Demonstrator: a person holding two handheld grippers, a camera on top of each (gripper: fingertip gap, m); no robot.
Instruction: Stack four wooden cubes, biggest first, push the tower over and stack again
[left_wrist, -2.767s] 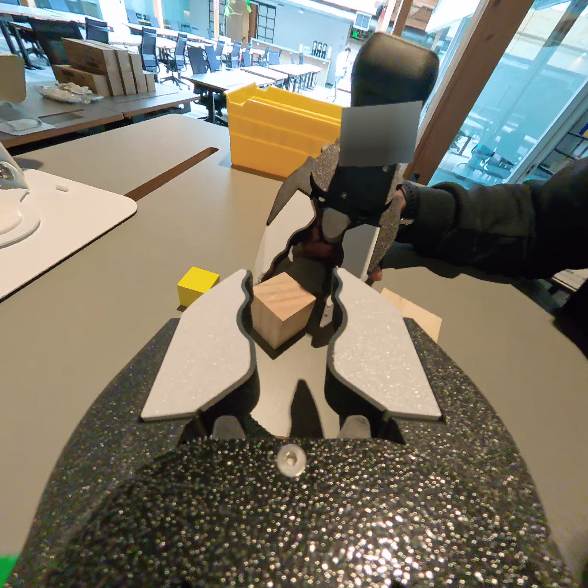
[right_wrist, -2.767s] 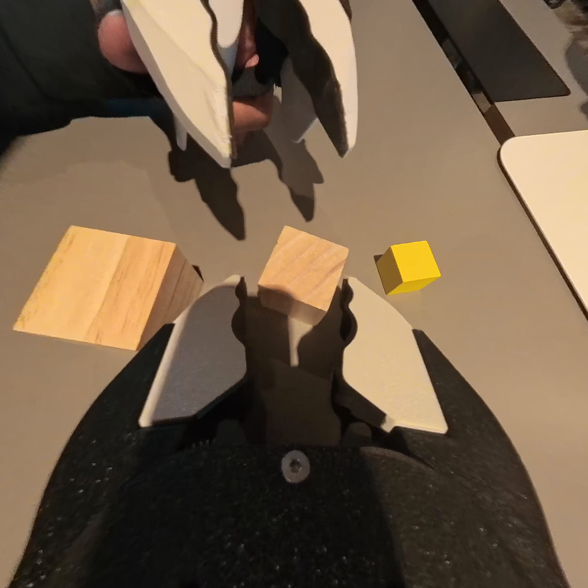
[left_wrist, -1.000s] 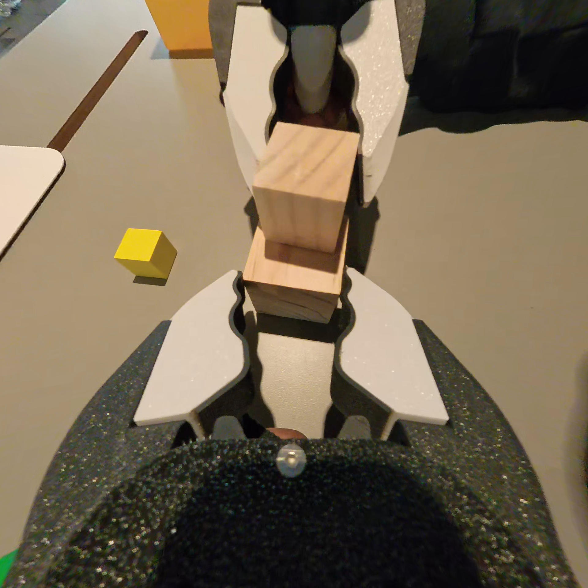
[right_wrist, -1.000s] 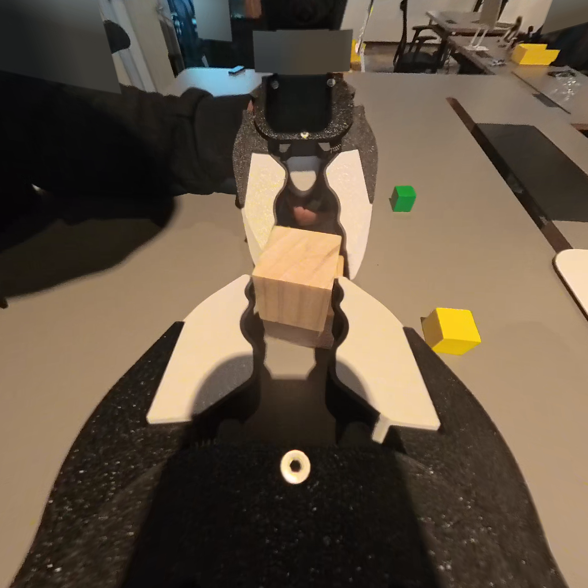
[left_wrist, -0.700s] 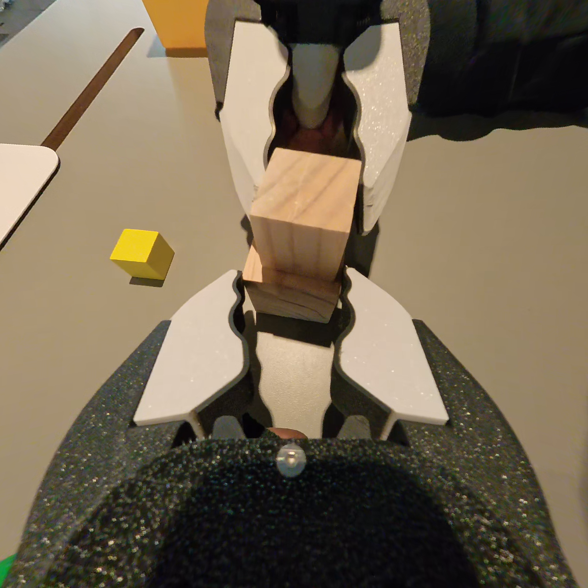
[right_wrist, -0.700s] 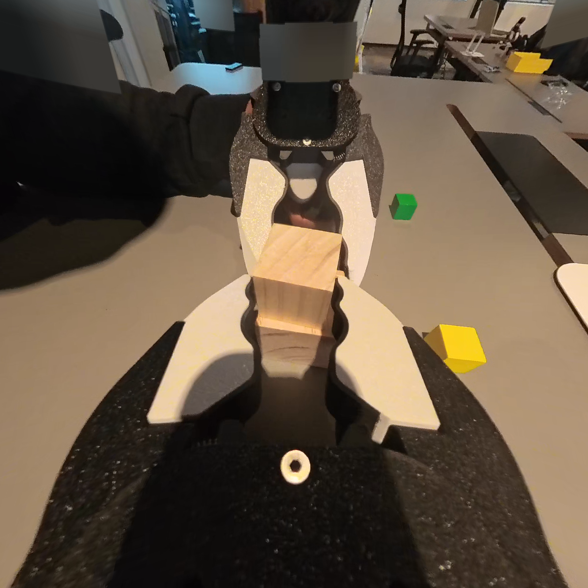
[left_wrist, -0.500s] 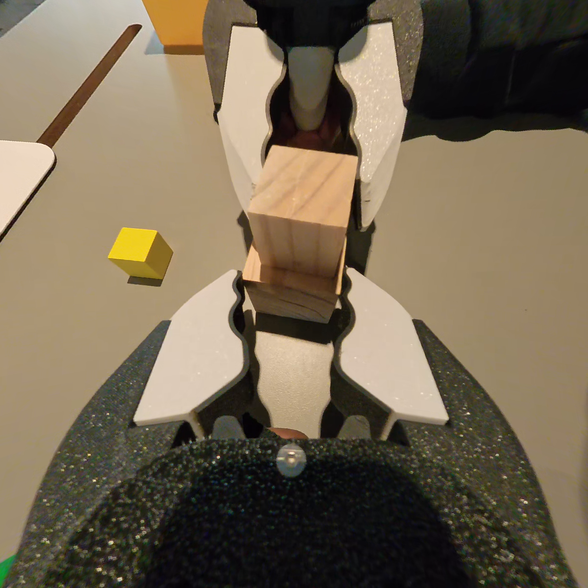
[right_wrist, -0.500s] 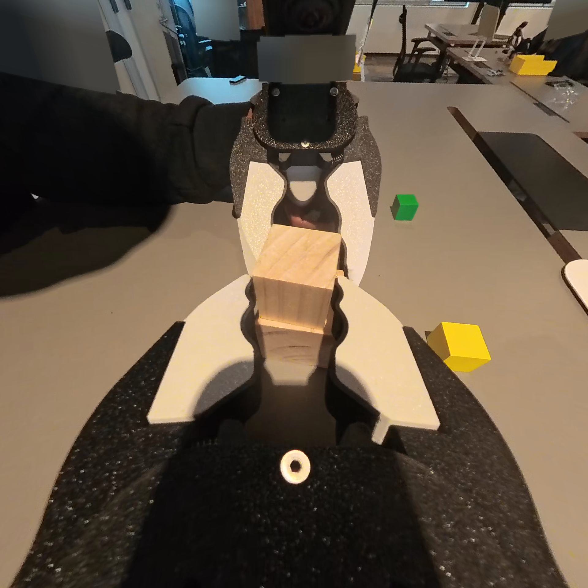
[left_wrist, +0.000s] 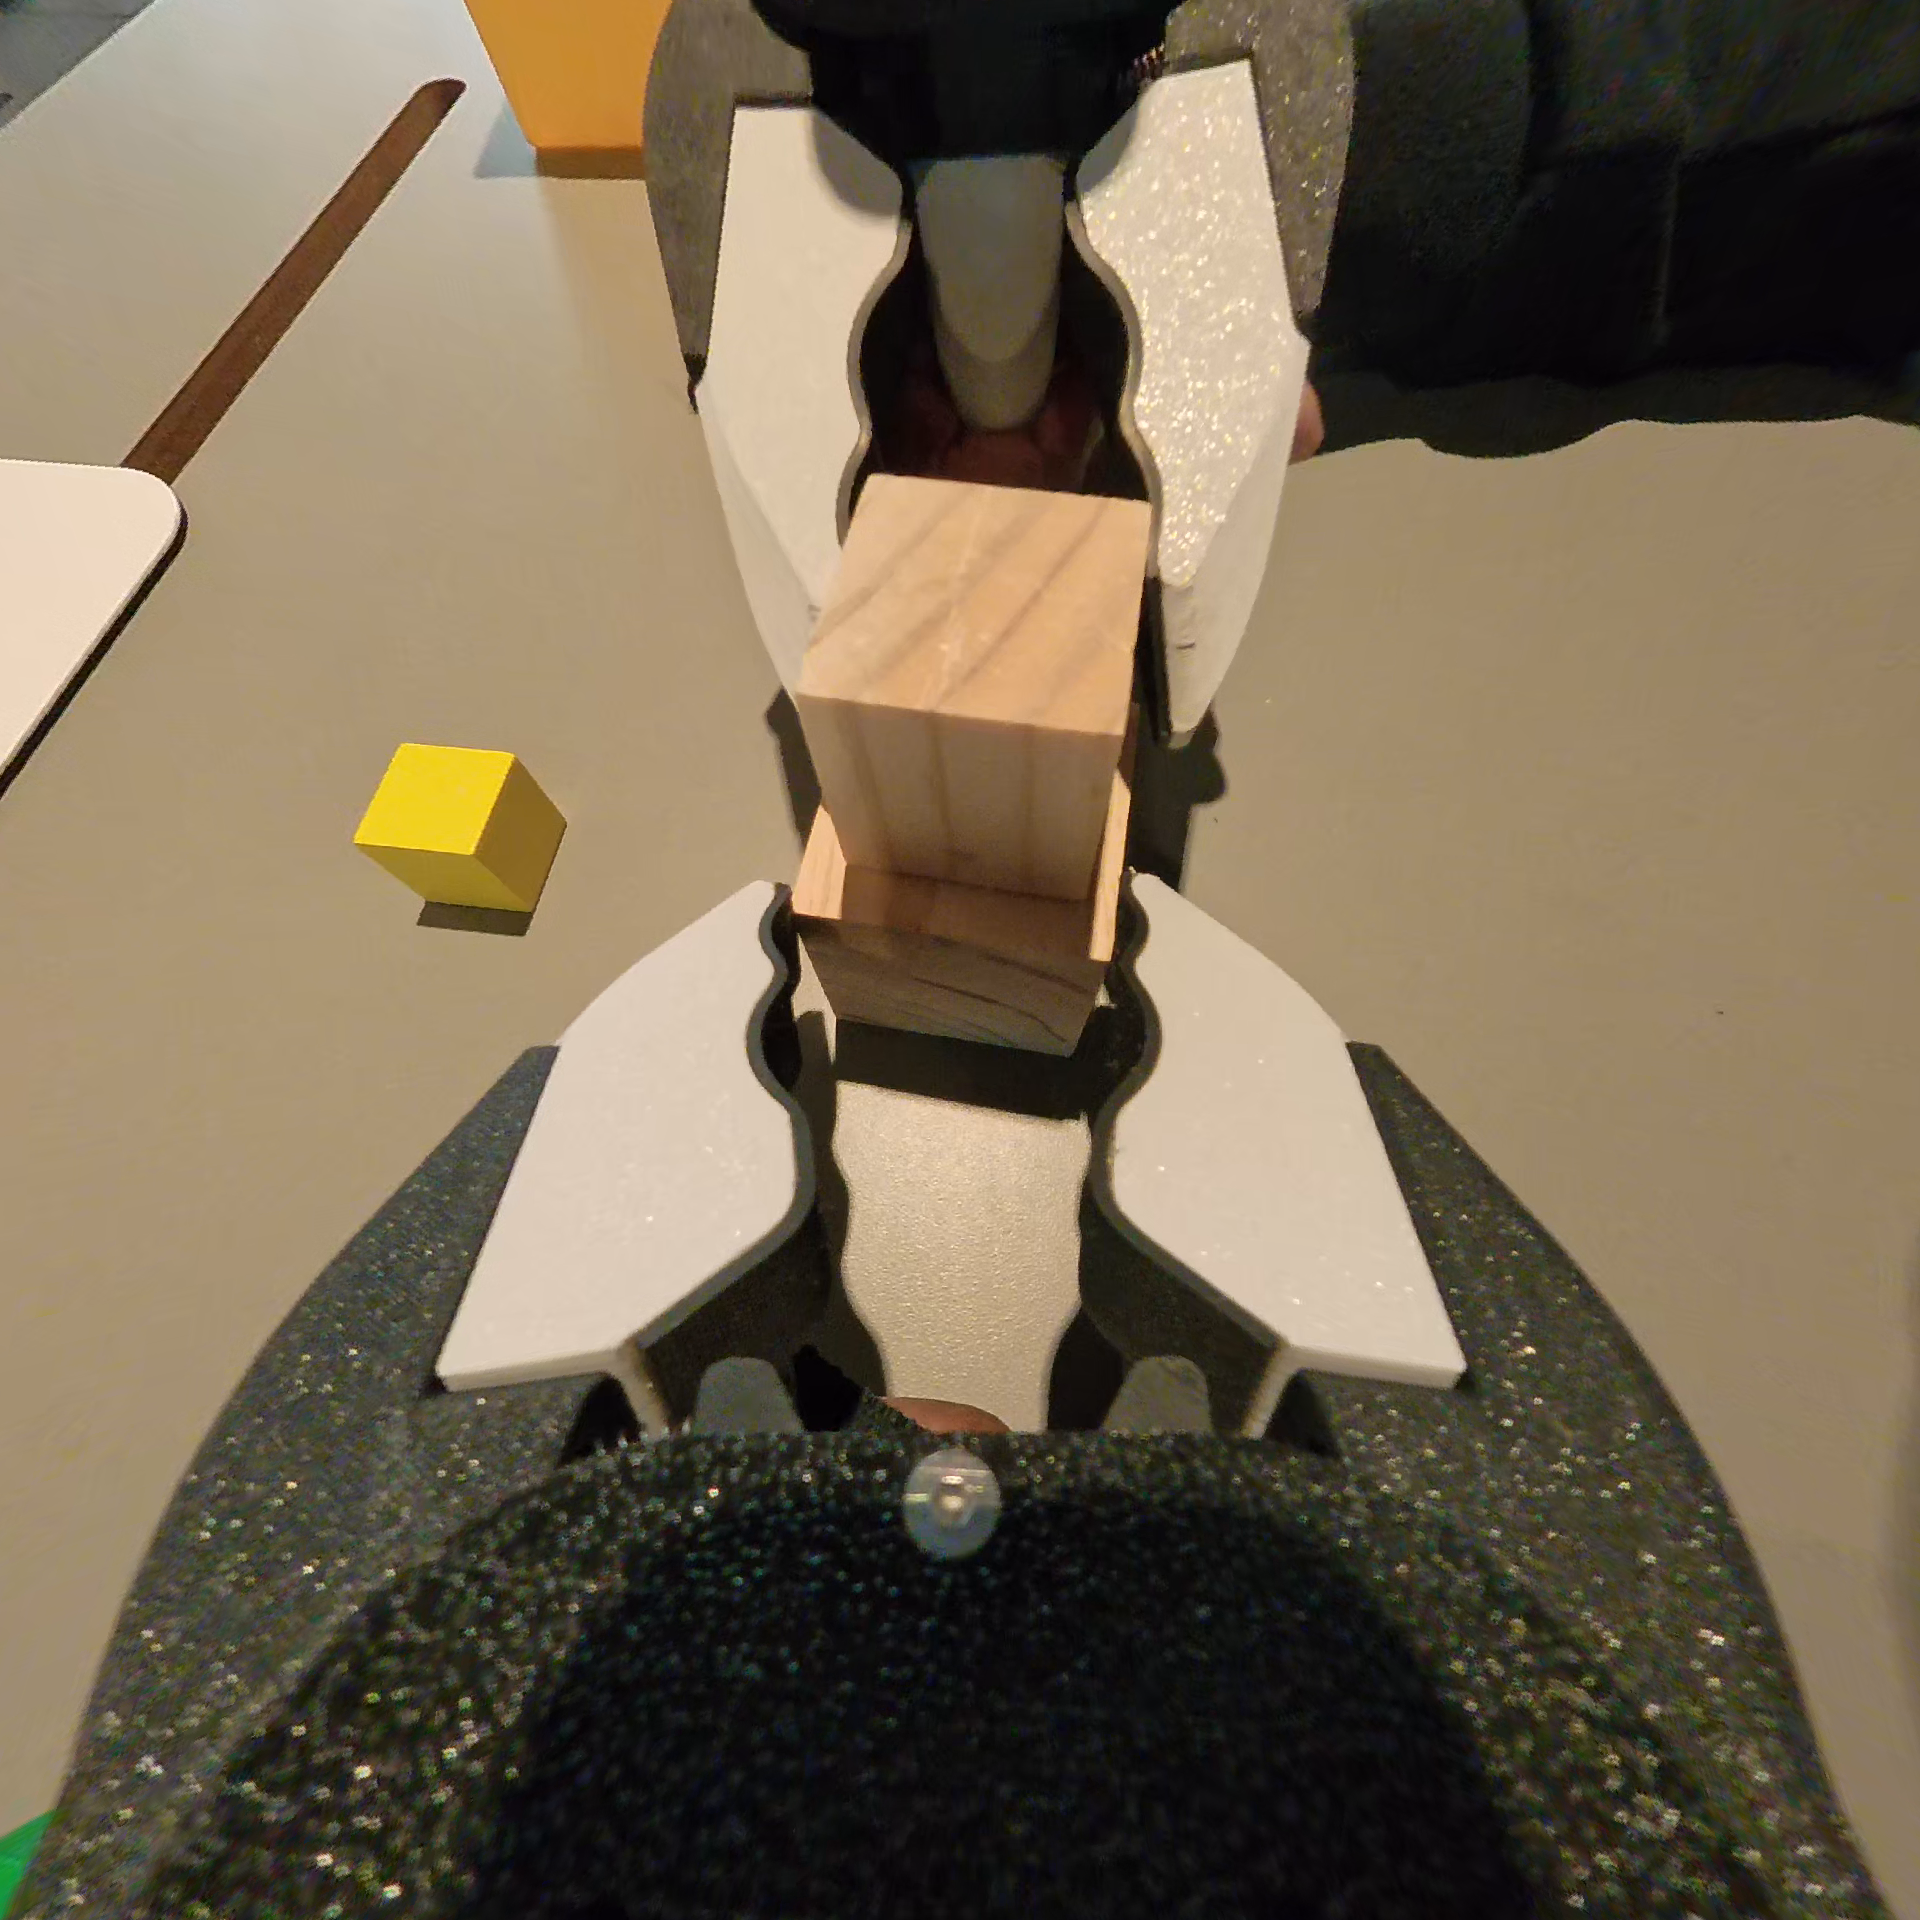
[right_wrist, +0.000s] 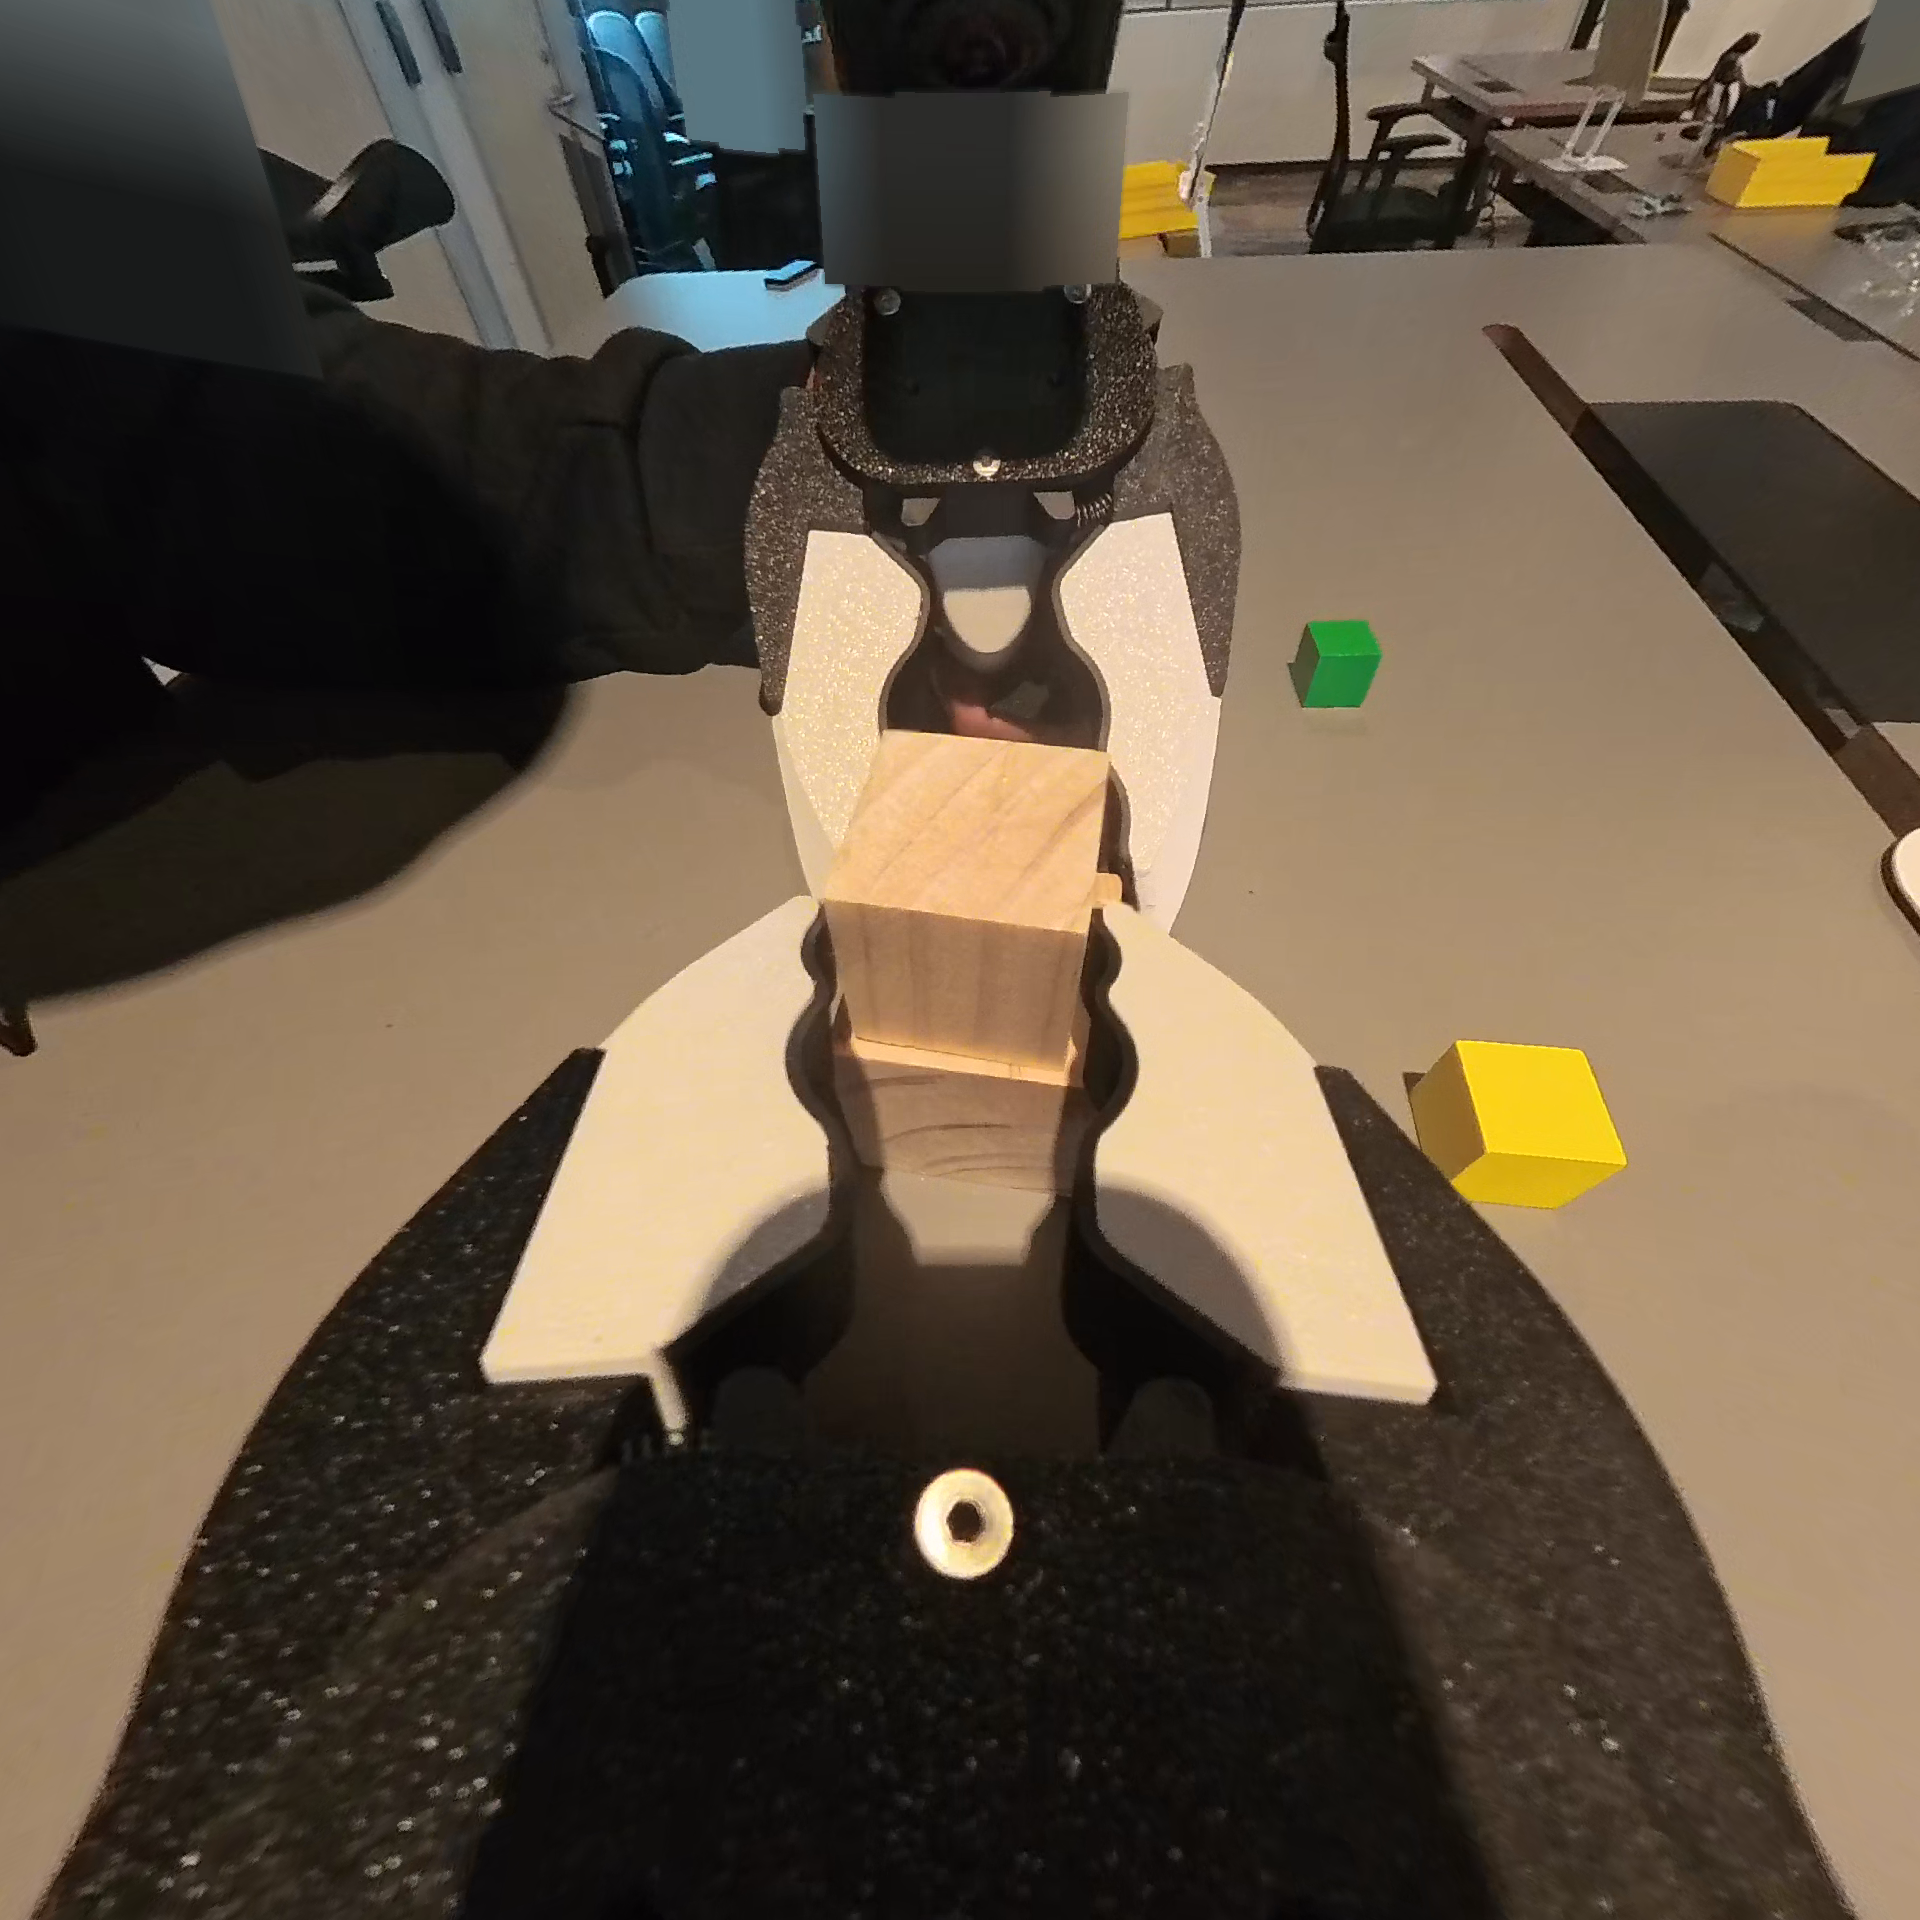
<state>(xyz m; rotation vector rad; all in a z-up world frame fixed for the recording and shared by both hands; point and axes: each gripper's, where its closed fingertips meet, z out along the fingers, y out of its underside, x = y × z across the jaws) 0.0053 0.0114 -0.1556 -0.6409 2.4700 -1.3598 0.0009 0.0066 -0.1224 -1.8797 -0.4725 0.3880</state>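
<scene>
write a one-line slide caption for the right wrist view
Two tools, left and right, flank a two-cube wooden stack; yellow cube and green cube wait on the table.

The lower wooden cube (left_wrist: 961, 961) was mostly hidden under the upper wooden cube (left_wrist: 971, 707), and its base lay behind the left tool (left_wrist: 951, 935). An orange box (left_wrist: 566, 78) was cut off by the top edge. A grey patch covered the far tool body in the right wrist view.
</scene>
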